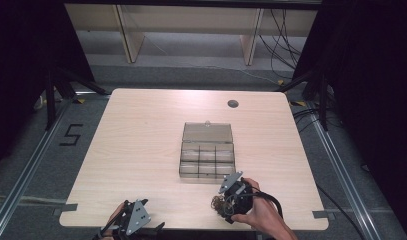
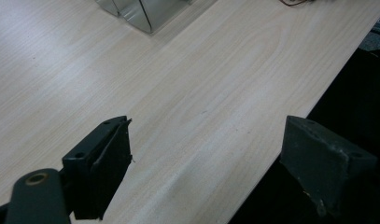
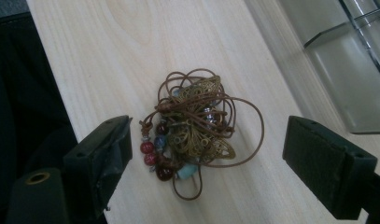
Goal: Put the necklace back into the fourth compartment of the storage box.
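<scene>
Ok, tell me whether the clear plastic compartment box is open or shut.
Open: the clear plastic compartment box has its lid folded back flat.

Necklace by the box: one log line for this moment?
necklace: tangled, on table | right hand-held gripper: open around it | left hand-held gripper: open | compartment box: open

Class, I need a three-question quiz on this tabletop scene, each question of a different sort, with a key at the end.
1. True or false: the clear compartment box has its lid open.
2. Which tongs have the tangled necklace lying between their jaws: A, the left tongs, or B, the right tongs?
3. Fill in: the necklace lies near the table's ____ edge, on the person's side.

Key: 1 true; 2 B; 3 near.
</scene>
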Motion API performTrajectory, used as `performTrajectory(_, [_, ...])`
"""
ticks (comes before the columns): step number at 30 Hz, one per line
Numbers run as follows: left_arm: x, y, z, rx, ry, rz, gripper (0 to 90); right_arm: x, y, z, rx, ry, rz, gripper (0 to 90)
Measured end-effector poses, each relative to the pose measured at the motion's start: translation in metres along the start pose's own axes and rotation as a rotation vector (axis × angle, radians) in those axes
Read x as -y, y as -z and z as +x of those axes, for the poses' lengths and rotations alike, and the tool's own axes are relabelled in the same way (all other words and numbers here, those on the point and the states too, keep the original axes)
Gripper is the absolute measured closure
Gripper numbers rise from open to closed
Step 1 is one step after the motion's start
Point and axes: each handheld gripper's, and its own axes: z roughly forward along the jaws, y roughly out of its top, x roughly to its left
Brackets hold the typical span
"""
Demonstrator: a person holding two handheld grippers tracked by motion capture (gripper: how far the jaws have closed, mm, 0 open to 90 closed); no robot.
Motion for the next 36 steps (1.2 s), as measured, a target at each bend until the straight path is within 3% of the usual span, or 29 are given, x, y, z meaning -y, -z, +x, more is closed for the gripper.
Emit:
performTrajectory(4, [-0.001, 0.002, 0.002, 0.012, -0.024, 0.008, 15.6, -0.003, -0.004, 0.001, -0.009, -0.01, 0.01, 16.3])
performTrajectory(5, [0.0, 0.002, 0.0, 0.014, 0.011, 0.021, 15.7, -0.004, -0.005, 0.001, -0.01, -0.009, 0.015, 16.4])
performTrajectory(6, [0.0, 0.002, -0.001, 0.012, 0.016, 0.02, 15.7, -0.005, -0.006, 0.002, -0.004, -0.008, 0.02, 16.5])
performTrajectory(7, [-0.001, 0.002, 0.002, 0.009, -0.023, 0.007, 15.7, -0.005, -0.008, 0.002, -0.011, 0.0, 0.028, 16.5])
performTrajectory(8, [0.0, 0.003, 0.0, 0.013, 0.016, 0.021, 15.6, -0.006, -0.009, 0.002, -0.016, 0.017, 0.03, 16.6])
performTrajectory(14, [0.0, 0.002, -0.001, 0.015, 0.018, 0.018, 15.7, -0.008, -0.017, 0.004, -0.032, 0.027, 0.047, 17.9])
performTrajectory(15, [-0.001, 0.002, 0.001, 0.013, -0.013, 0.008, 15.6, -0.009, -0.019, 0.005, -0.027, 0.027, 0.049, 19.9])
performTrajectory(16, [0.0, 0.002, -0.001, 0.014, 0.016, 0.018, 15.7, -0.009, -0.019, 0.004, -0.035, 0.033, 0.05, 22.5])
performTrajectory(17, [0.0, 0.002, -0.001, 0.014, 0.014, 0.021, 15.6, -0.009, -0.02, 0.004, -0.04, 0.036, 0.054, 23.7])
performTrajectory(18, [0.0, 0.002, 0.001, 0.012, -0.013, 0.008, 15.7, -0.01, -0.02, 0.005, -0.034, 0.034, 0.058, 24.3])
performTrajectory(20, [-0.001, 0.002, 0.002, 0.009, -0.026, 0.006, 15.7, -0.01, -0.022, 0.004, -0.036, 0.043, 0.06, 27.0])
performTrajectory(31, [-0.001, 0.002, 0.001, 0.011, -0.025, 0.006, 15.6, -0.012, -0.02, 0.004, -0.059, 0.06, 0.086, 39.4])
performTrajectory(36, [-0.001, 0.002, 0.001, 0.015, -0.016, 0.006, 15.7, -0.011, -0.019, 0.004, -0.064, 0.035, 0.066, 50.7])
